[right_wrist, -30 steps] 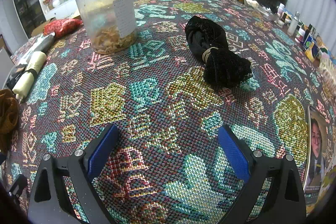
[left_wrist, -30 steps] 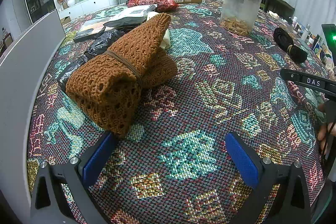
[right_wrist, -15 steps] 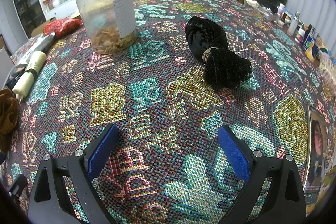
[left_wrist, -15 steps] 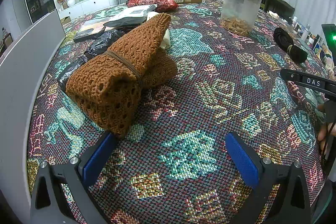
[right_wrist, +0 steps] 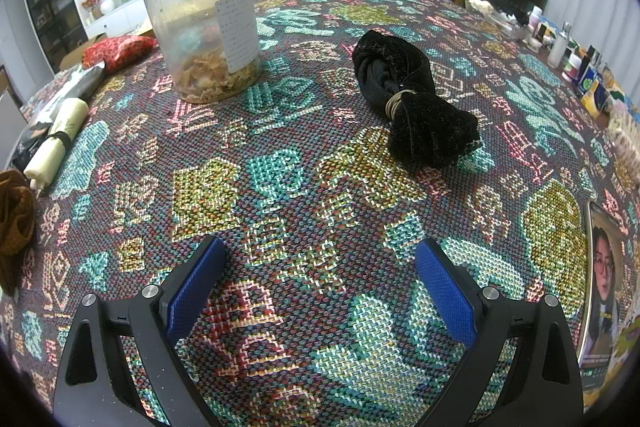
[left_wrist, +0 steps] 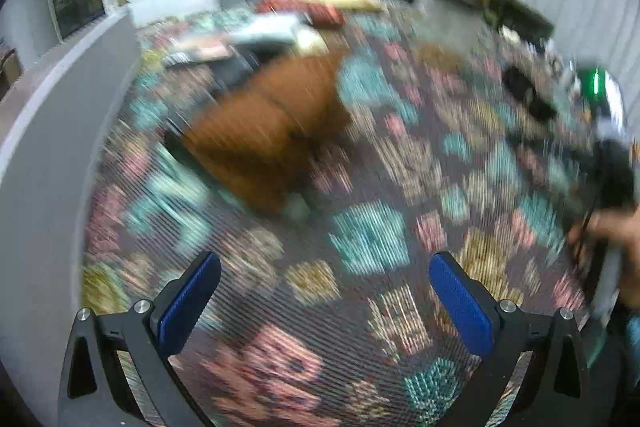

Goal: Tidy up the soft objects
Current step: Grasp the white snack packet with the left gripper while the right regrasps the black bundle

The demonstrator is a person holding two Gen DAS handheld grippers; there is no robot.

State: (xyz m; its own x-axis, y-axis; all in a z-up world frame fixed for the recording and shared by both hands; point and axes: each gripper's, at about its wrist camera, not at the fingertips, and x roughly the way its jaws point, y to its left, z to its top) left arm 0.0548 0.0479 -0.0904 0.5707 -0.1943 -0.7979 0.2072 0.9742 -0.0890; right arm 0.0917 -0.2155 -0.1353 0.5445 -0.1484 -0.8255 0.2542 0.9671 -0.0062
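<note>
A rolled brown knit bundle (left_wrist: 268, 131) tied with a band lies on the patterned tablecloth ahead and left of my left gripper (left_wrist: 324, 291), which is open and empty; that view is motion-blurred. A black velvet bundle (right_wrist: 412, 107) tied with a rubber band lies ahead and right of my right gripper (right_wrist: 320, 275), which is open and empty above the cloth. The brown bundle's edge shows at the far left of the right wrist view (right_wrist: 14, 215). The black bundle appears blurred in the left wrist view (left_wrist: 528, 99).
A clear plastic jar (right_wrist: 204, 27) with a black lid stands behind the left of the black bundle. A cream roll (right_wrist: 56, 143) and a red pouch (right_wrist: 120, 51) lie at left. Bottles and boxes (right_wrist: 576, 63) line the right edge. A grey panel (left_wrist: 48, 155) borders the left.
The left gripper has pulled back and upward fast, so the brown bundle now sits farther away and the view is blurred. The right gripper has not moved.
</note>
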